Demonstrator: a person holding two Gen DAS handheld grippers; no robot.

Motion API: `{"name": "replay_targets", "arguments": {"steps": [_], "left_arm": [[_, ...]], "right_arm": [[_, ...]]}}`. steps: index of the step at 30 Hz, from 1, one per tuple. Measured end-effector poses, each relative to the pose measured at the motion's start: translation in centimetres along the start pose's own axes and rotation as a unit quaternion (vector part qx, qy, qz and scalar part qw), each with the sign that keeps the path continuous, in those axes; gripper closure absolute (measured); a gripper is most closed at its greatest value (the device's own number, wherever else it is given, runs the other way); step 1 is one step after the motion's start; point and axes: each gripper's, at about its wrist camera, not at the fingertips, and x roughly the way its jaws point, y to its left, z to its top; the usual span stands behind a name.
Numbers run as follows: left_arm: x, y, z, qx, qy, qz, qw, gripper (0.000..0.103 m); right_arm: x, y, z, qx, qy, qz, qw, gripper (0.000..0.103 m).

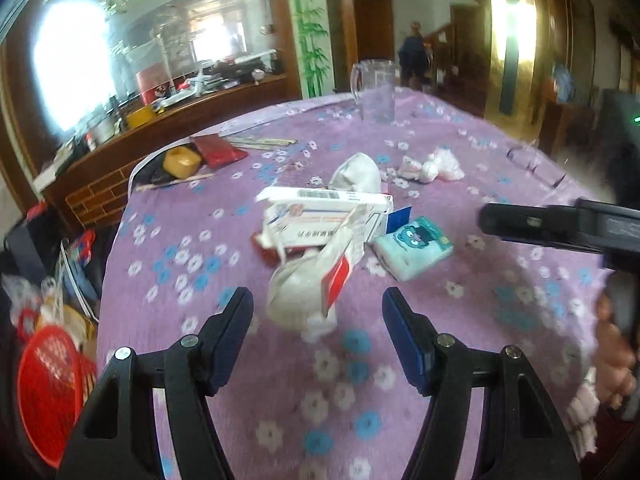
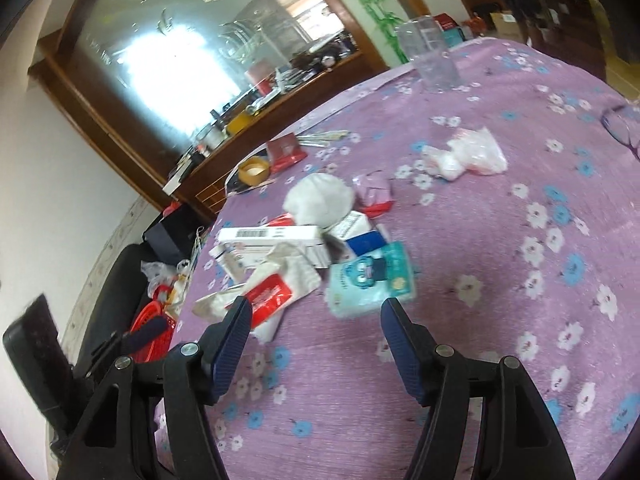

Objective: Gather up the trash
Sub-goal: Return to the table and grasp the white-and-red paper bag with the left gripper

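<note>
- My left claw is spread wide and empty, hovering just short of the trash pile on the tabletop; my right claw is equally wide and empty, its tips near the pile's front edge.
- Nearest to me is a crumpled wrapper, white with a red panel. I judge it feather-light and floppy; it should crush flat under the pads, so I would pinch the thicker bunched end, not the loose flap.
- Just beside it lies a tissue pack, pale blue with a cartoon face. Soft, springy, with a slick film, I think; a grip across its short sides should hold.
- Behind both sits a white box with a barcode, leaning on other scraps. Thin card, probably empty and easily dented; I would take it across the narrow thickness.
- Past that, a white wad, maybe tissue or cloth; motion blur keeps me from saying which.
- Farther off, a small plastic bag, limp and slippery.
- A red basket sits below the table edge, likely the bin.
</note>
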Motion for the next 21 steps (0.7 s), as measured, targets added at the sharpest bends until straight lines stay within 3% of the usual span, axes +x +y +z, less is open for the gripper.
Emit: {"name": "replay_targets", "arguments": {"steps": [7, 10, 11, 21], "left_arm": [[5.9, -1.5, 1.9, 0.039, 0.047, 0.037, 0.9974, 0.038], [7.2, -1.6, 2.0, 0.035, 0.058, 0.036, 0.9971, 0.045], [7.6, -1.6, 2.0, 0.033, 0.062, 0.035, 0.9969, 0.055], [5.4, -1.1, 0.4, 0.000, 0.029, 0.022, 0.9994, 0.060]], "right_arm": [[-0.7, -1.6, 0.1, 0.008, -0.006, -0.005, 1.000, 0.029], [-0.8, -2.6, 0.4, 0.013, -0.005, -0.013, 1.000, 0.029], [-0.7, -2.9, 0.6, 0.013, -0.002, -0.015, 1.000, 0.029], [4.3, -3.6, 2.8, -0.009, 0.058, -0.028, 0.998, 0.029]]}}
